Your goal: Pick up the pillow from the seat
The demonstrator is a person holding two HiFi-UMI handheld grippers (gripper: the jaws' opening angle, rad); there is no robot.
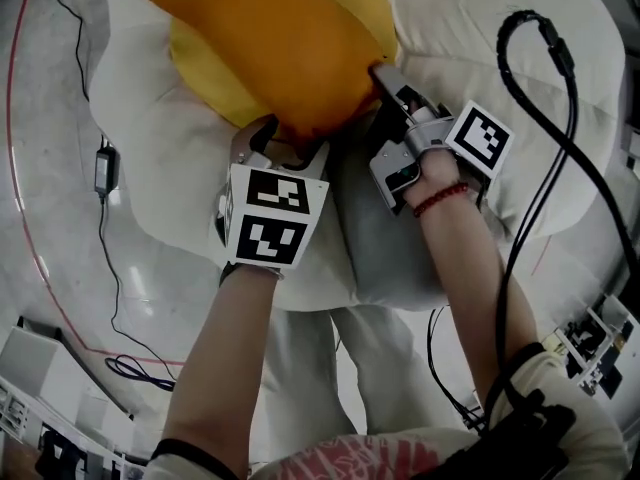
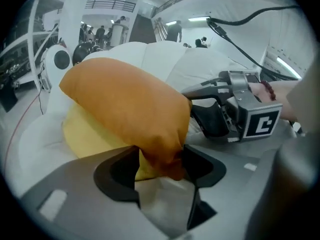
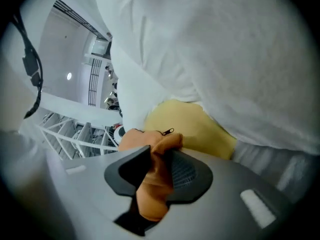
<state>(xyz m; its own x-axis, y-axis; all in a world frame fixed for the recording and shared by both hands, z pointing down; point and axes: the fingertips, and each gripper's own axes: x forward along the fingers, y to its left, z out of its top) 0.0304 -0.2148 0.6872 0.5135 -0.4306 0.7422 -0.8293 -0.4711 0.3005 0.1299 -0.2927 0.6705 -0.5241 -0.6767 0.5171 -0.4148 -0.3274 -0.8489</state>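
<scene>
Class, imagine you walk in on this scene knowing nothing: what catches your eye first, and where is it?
The plump orange fabric pillow stands out first, lying on a paler yellow cushion on the white padded seat. Next come the two grippers: the left gripper and the right gripper each pinch the orange pillow's near edge, side by side.

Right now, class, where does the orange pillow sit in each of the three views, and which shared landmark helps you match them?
Head view: the orange pillow is at top centre.
Left gripper view: it fills the centre.
Right gripper view: lower centre, only a bunched corner shows.
Shared landmark: the yellow pillow lying against it shows in all three views.
</scene>
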